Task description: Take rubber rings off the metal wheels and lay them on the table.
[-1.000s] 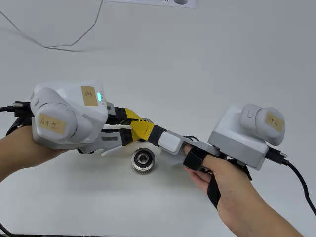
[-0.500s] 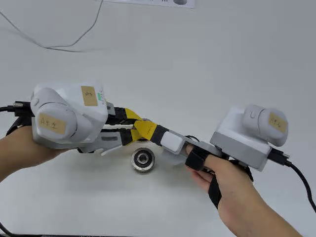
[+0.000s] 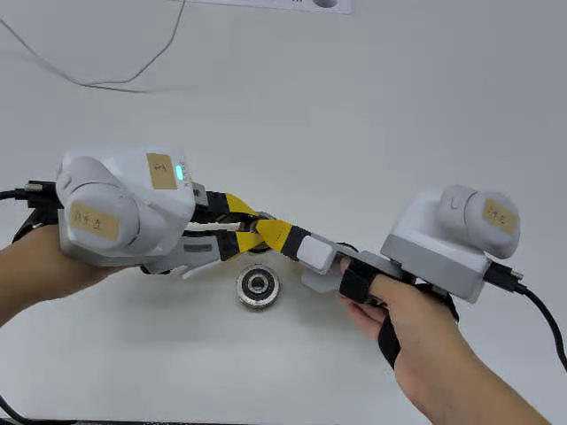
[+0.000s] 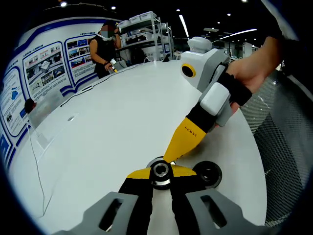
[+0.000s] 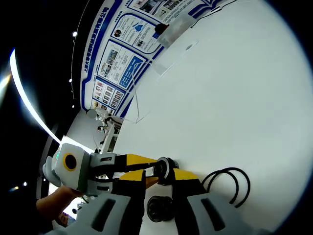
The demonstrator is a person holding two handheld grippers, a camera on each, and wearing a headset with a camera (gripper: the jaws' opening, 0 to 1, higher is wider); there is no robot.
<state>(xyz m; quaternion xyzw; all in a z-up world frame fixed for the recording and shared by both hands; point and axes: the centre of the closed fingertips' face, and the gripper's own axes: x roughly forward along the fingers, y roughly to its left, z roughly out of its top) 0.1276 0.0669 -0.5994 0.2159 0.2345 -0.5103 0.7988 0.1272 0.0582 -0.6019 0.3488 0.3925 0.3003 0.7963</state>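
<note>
White desk (image 3: 354, 115) carries the work, with a thin cable (image 3: 106, 84) curving across its far left corner. At the left, the person's left hand (image 3: 35, 266) holds the left gripper (image 4: 160, 178), which points to the right. Its yellow-tipped jaws are closed on a small metal wheel (image 4: 161, 169), one tip on each side, holding it above the desk. Just below and in front of that grip in the head view, a second wheel (image 3: 258, 286) lies flat on the desk, apart from both grippers.

From the right, the right gripper (image 5: 165, 180) reaches in to meet the held wheel. In the left gripper view one of its yellow tips touches the wheel's rim, and in its own view the two tips sit on either side of the wheel. Whether they are pinching it I cannot tell. Beside these jaws, two black rubber rings (image 5: 228, 169) lie overlapping on the desk. The right hand (image 3: 425, 345) grips the right gripper at the lower right.
</note>
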